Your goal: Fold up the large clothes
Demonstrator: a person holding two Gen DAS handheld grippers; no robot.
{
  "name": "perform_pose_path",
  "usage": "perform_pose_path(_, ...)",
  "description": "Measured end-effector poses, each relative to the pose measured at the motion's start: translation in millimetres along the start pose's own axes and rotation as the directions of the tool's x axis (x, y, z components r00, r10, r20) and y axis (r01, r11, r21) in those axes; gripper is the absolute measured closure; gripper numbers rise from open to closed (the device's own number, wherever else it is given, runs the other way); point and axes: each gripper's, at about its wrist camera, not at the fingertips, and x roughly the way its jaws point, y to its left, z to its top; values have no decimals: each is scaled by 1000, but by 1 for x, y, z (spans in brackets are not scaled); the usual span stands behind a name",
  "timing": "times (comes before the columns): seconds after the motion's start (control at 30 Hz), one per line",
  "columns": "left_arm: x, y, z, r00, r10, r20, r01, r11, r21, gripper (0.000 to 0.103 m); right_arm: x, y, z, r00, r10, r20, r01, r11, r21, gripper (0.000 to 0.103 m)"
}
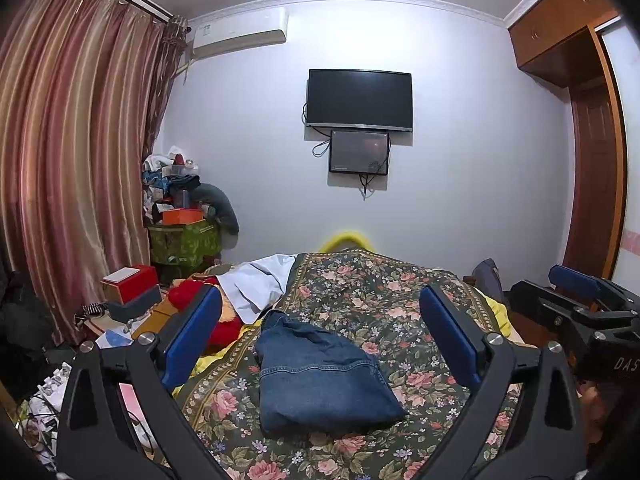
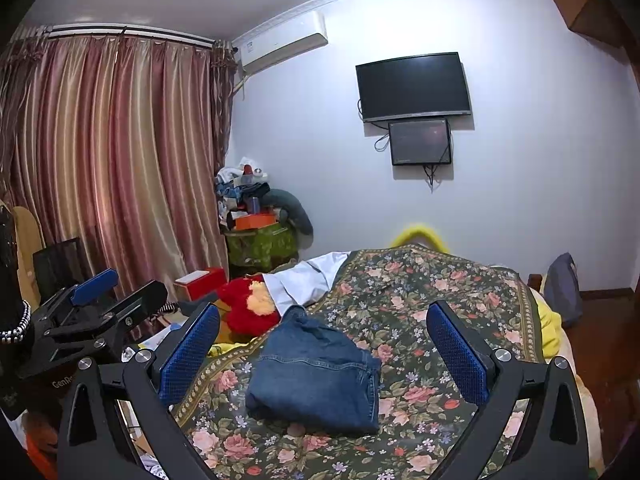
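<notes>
The jeans (image 1: 320, 376) lie low in the centre of both views, already a compact folded bundle on the floral bedspread (image 1: 384, 292). The left gripper (image 1: 320, 340) and right gripper (image 2: 324, 354) both hover spread wide, holding nothing. Judged nearly finished: press stray edges flat and leave the bundle square.

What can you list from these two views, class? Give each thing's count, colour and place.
jeans: one, blue, folded on the bedspread
bedspread: one, dark floral, over the bed
plush toy: one, red and yellow, left of the jeans
white cloth: one, beyond the toy
screens: two, black, on the wall
air conditioner: one, white, near the ceiling
curtain: one, striped, left
left hand-held gripper: open, above the bed
right hand-held gripper: open, above the bed
</notes>
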Motion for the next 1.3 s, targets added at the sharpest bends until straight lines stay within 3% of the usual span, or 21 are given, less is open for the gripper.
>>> perform_pose_path(1.3, 2, 0, 0, 998, -68, -11, 68, 998, 0, 2, -3, -2, 3, 1000, -2, 5, 2, 1000, 20, 0)
